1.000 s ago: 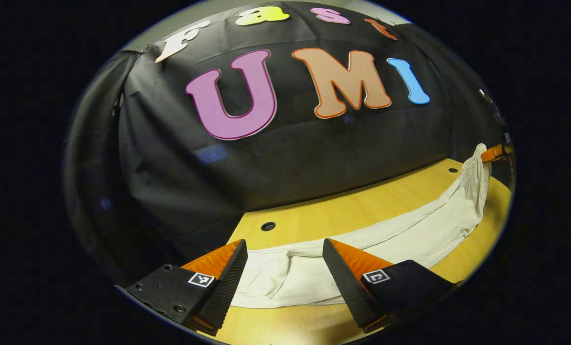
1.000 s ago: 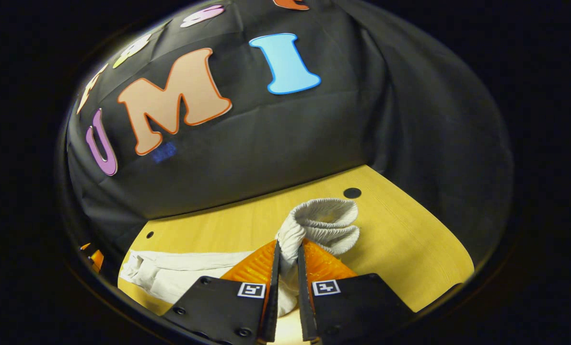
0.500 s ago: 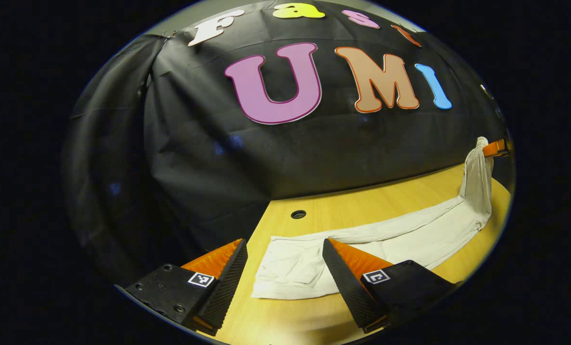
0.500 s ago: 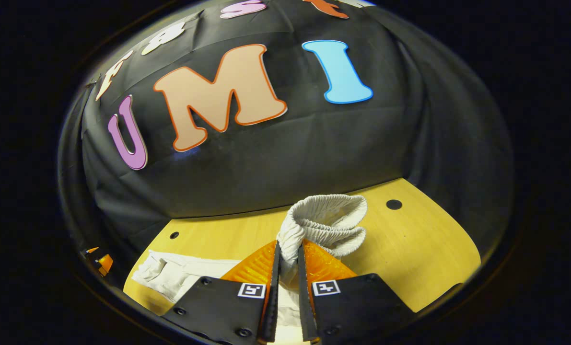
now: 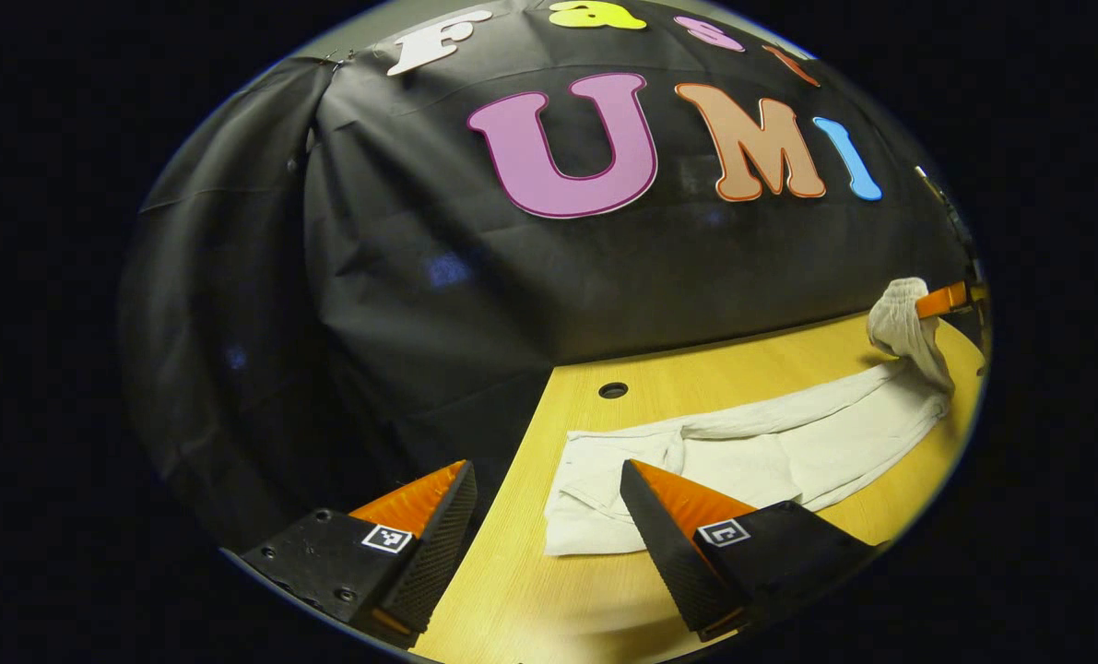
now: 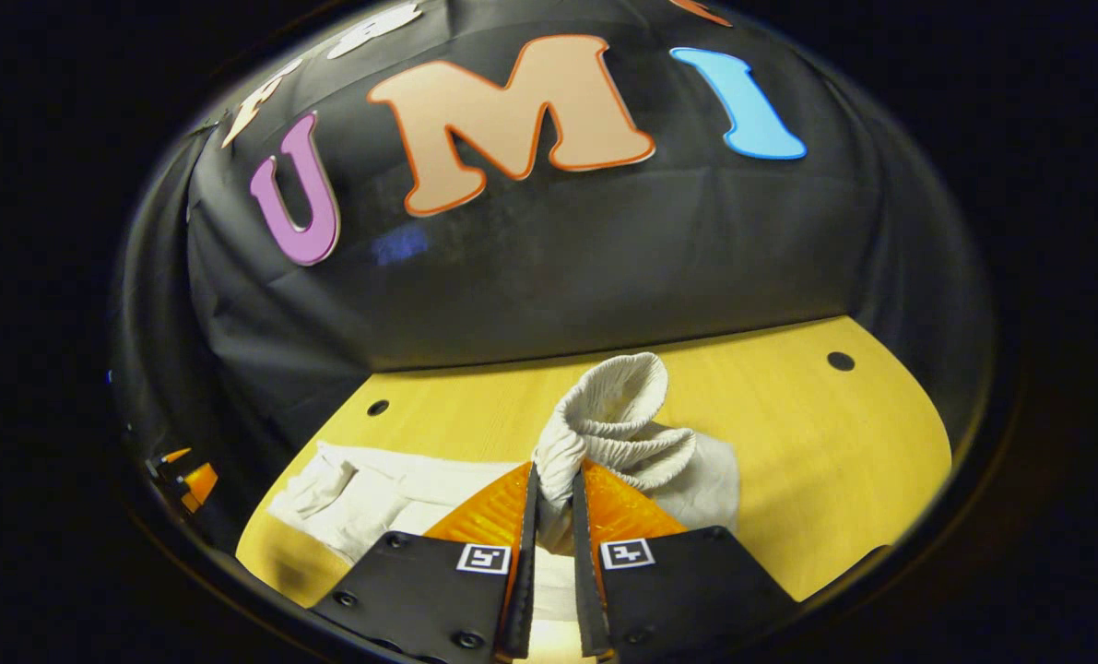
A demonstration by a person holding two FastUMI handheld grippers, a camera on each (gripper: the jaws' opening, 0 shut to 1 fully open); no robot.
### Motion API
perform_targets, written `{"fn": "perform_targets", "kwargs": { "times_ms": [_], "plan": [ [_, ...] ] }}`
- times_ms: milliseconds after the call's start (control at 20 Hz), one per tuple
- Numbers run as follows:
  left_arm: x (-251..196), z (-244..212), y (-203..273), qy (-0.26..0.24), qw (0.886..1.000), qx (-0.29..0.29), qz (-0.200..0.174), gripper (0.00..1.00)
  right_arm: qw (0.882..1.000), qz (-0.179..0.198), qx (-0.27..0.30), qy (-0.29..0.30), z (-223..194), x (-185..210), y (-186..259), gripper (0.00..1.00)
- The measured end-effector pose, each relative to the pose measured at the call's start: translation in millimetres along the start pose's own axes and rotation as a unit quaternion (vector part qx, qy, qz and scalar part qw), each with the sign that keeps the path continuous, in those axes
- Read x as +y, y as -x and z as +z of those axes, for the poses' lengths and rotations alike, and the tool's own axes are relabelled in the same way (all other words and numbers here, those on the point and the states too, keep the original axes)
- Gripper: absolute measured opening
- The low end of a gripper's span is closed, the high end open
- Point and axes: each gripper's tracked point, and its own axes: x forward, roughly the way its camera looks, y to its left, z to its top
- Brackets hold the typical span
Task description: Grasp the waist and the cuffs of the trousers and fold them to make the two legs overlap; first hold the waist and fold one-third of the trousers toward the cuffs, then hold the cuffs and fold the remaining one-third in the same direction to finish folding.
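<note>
Left gripper spread wide with nothing between the fingers, held low over the near left edge of the table, beside the cuff end of the trousers. Trousers stretched pale and flat along the wooden top toward the far right, rising there into a bunch. Right gripper clamped tight on the gathered waistband, lifted above the table, cloth trailing down toward the left.
</note>
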Motion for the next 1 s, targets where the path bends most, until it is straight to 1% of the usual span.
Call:
{"fn": "perform_targets", "kwargs": {
  "times_ms": [150, 300, 350, 400, 500, 550, 650, 700, 750, 800, 900, 950, 1000],
  "plan": [
    [1, -8, -3, -0.001, 1.000, 0.005, -0.006, 0.96, 0.998, 0.013, 0.038, 0.044, -43, 19, -12, 0.22],
    [-1, -19, -11, 0.001, 1.000, 0.012, -0.021, 0.96, 0.992, 0.025, 0.079, 0.092, -82, 29, -14, 0.22],
    [-2, -23, -14, 0.003, 1.000, 0.015, -0.026, 0.96, 0.990, 0.039, 0.099, 0.092, -96, 38, -11, 0.22],
    [-3, -28, -17, 0.007, 0.999, 0.019, -0.031, 0.96, 0.988, 0.048, 0.112, 0.093, -107, 48, -9, 0.27],
    [-5, -40, -29, 0.013, 0.998, 0.030, -0.045, 0.96, 0.988, 0.045, 0.098, 0.111, -106, 54, -5, 0.76],
    [-7, -44, -34, 0.016, 0.998, 0.033, -0.051, 0.96, 0.989, 0.047, 0.088, 0.110, -104, 61, 1, 1.00],
    [-10, -53, -46, 0.023, 0.997, 0.042, -0.066, 0.96, 0.991, 0.040, 0.080, 0.102, -100, 64, 9, 0.98],
    [-11, -57, -53, 0.026, 0.996, 0.047, -0.073, 0.96, 0.991, 0.032, 0.076, 0.101, -97, 63, 13, 0.94],
    [-12, -64, -61, 0.030, 0.995, 0.053, -0.079, 0.96, 0.992, 0.025, 0.071, 0.102, -94, 62, 18, 0.98],
    [-14, -69, -69, 0.037, 0.994, 0.061, -0.084, 0.96, 0.992, 0.019, 0.067, 0.102, -92, 61, 23, 0.94],
    [-17, -83, -87, 0.052, 0.991, 0.076, -0.095, 0.96, 0.993, 0.006, 0.063, 0.104, -89, 57, 34, 0.94],
    [-19, -89, -95, 0.059, 0.990, 0.081, -0.099, 1.00, 0.993, -0.001, 0.062, 0.105, -89, 55, 39, 0.98],
    [-21, -94, -103, 0.063, 0.989, 0.088, -0.102, 0.96, 0.993, -0.007, 0.062, 0.104, -88, 53, 44, 0.98]
  ]
}}
